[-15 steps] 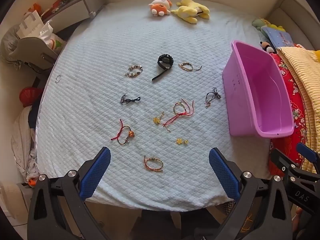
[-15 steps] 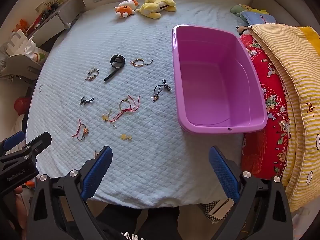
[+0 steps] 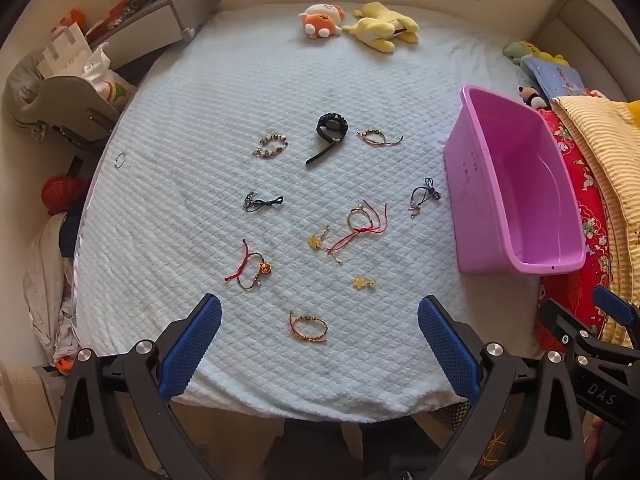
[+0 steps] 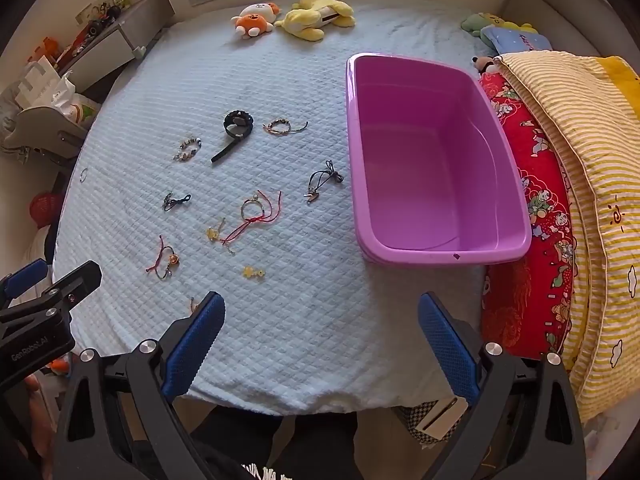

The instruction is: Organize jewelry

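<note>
Several bracelets and charms lie scattered on a pale blue quilted bed. An orange beaded bracelet lies nearest, between my left gripper's fingertips. A red cord bracelet, a yellow charm, a black watch and a beaded bracelet lie further off. An empty purple plastic bin stands at the right; it also shows in the right wrist view. My left gripper is open and empty over the bed's near edge. My right gripper is open and empty, near the bin.
Plush toys lie at the far end of the bed. A red pillow and a yellow striped blanket lie right of the bin. A cluttered shelf and a chair with bags stand at the left. A small ring lies near the left edge.
</note>
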`<state>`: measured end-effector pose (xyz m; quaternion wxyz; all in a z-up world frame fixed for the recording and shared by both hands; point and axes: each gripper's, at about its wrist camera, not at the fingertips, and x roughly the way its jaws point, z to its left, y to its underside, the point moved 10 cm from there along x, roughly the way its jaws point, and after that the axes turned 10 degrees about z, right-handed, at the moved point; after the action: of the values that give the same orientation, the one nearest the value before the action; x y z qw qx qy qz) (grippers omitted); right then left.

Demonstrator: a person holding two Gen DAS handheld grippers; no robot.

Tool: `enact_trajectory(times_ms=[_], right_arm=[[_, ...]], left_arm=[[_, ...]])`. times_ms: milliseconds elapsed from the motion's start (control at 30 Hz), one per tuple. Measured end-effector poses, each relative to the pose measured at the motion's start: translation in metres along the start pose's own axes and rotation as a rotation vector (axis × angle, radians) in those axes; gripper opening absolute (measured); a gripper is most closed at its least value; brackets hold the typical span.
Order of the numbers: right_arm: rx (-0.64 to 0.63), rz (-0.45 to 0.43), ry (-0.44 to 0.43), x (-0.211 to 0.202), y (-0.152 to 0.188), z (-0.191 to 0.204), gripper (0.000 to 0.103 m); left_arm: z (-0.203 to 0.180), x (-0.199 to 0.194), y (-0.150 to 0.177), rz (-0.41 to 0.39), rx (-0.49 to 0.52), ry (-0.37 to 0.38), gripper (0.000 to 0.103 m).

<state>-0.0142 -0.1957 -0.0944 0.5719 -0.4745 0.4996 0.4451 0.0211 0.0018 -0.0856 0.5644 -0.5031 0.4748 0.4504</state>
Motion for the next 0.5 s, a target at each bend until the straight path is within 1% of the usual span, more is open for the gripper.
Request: enact_trajectory(times_ms=[500], right_arm=[[-0.012, -0.014, -0.001, 0.0022, 0.0019, 0.0065, 0.093]], left_arm=[[0.0041, -0.0093, -0.0005, -0.016, -0.002, -0.003, 0.097]])
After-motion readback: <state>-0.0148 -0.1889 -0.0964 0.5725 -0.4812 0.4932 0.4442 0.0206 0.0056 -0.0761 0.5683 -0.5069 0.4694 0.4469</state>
